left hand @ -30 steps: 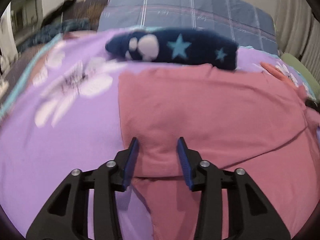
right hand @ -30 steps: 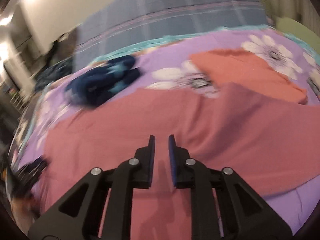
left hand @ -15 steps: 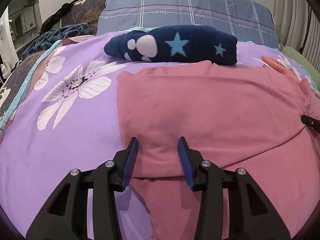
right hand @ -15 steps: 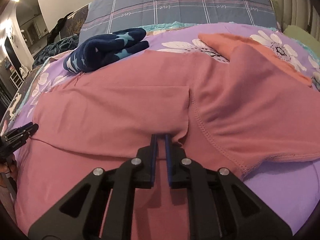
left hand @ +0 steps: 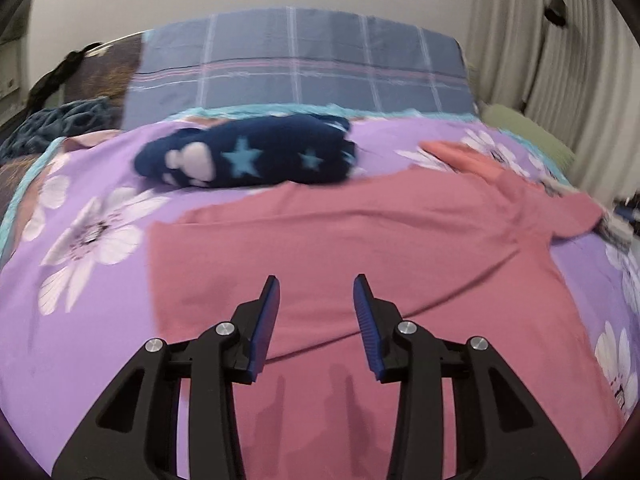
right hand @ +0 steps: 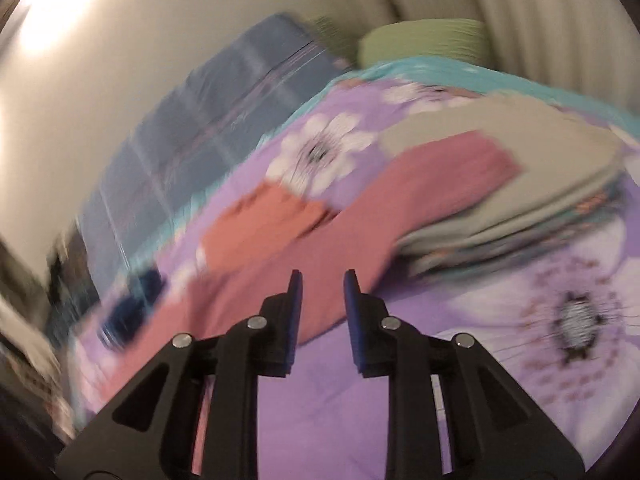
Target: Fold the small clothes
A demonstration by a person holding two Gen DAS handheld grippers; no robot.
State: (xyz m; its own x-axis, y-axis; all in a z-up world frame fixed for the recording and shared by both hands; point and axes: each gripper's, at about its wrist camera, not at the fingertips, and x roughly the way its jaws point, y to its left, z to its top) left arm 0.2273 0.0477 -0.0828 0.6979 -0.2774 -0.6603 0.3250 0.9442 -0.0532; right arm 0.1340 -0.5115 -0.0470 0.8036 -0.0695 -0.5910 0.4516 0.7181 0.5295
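A pink garment (left hand: 360,232) lies spread flat on the purple flowered bedspread (left hand: 80,320). My left gripper (left hand: 316,280) hovers over its near half. Its jaws are apart and closing slightly, with nothing between them. The right wrist view is tilted and blurred. There my right gripper (right hand: 323,276) is opening with nothing between its fingers. Just beyond its tips lies the pink garment's sleeve (right hand: 420,184), whose end rests on a stack of folded clothes (right hand: 520,160).
A folded navy garment with stars (left hand: 248,156) lies at the back of the bed. A coral garment (right hand: 260,224) lies beside the pink sleeve. A blue plaid pillow (left hand: 296,64) and a green pillow (right hand: 424,40) stand at the head. Curtains hang on the right.
My left gripper has lifted off the pink garment's folded edge, which was between its fingers. My right gripper has let go of the pink cloth, opened, rolled and swung right toward the sleeve.
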